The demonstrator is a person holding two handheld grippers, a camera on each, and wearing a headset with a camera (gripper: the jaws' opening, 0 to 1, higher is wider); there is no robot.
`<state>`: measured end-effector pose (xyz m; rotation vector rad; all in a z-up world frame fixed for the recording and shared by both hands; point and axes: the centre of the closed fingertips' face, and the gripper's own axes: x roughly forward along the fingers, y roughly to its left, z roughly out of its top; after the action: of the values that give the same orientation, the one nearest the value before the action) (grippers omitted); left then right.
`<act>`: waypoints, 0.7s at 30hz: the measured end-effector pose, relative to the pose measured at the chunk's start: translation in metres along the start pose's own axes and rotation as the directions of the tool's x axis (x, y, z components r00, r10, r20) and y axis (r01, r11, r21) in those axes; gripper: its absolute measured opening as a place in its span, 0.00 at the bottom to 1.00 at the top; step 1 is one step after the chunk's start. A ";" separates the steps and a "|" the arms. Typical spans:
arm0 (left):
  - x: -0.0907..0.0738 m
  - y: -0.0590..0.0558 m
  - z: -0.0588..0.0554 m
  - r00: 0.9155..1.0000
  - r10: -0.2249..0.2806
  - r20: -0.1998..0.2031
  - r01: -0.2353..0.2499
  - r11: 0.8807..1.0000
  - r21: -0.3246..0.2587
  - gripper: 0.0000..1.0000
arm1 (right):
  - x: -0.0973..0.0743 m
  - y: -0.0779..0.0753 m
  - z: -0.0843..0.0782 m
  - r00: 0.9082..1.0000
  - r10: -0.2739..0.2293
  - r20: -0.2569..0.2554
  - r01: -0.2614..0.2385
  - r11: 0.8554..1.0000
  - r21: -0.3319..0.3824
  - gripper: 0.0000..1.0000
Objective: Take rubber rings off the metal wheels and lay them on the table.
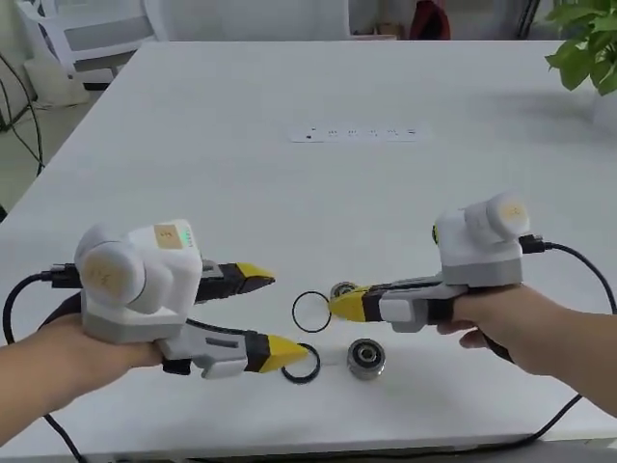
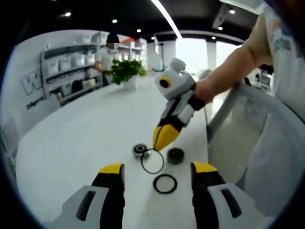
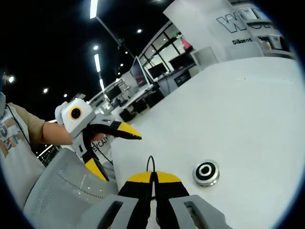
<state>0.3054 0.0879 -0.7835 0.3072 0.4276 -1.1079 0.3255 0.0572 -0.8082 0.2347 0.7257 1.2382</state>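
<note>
My right gripper (image 1: 339, 307) is shut on a thin black rubber ring (image 1: 310, 311) and holds it just above the white table (image 1: 289, 193). Its own view shows the ring (image 3: 150, 164) edge-on between the yellow tips (image 3: 152, 177). One metal wheel (image 1: 342, 289) lies just behind those tips and a second wheel (image 1: 366, 357) lies nearer the front edge. Another black ring (image 1: 301, 367) lies flat on the table beside my left gripper's lower tip. My left gripper (image 1: 275, 316) is open and holds nothing; the held ring (image 2: 152, 161) and the lying ring (image 2: 165, 183) sit ahead of its jaws.
A white power strip (image 1: 354, 133) is set in the table's middle. A green plant (image 1: 585, 48) stands at the far right corner and a chair (image 1: 77, 29) beyond the far left. Cables trail from both grippers over the front edge. A person (image 2: 112, 47) stands by the far shelves.
</note>
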 end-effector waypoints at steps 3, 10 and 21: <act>-0.003 -0.001 -0.003 1.000 0.002 -0.001 -0.002 1.000 -0.007 0.58 | 0.004 0.004 -0.003 1.000 0.017 -0.020 -0.017 1.000 0.006 0.00; -0.010 -0.002 -0.010 1.000 0.005 -0.003 -0.006 1.000 -0.020 0.58 | 0.010 0.008 -0.012 0.998 0.039 -0.058 -0.038 0.999 0.013 0.00; -0.017 -0.002 -0.023 1.000 0.011 -0.021 -0.012 1.000 -0.027 0.59 | 0.020 0.013 -0.027 0.990 0.055 -0.126 -0.053 0.998 0.018 0.00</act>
<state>0.2925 0.1109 -0.7954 0.2974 0.4581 -1.0878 0.3015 0.0740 -0.8290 0.1895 0.8430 1.3081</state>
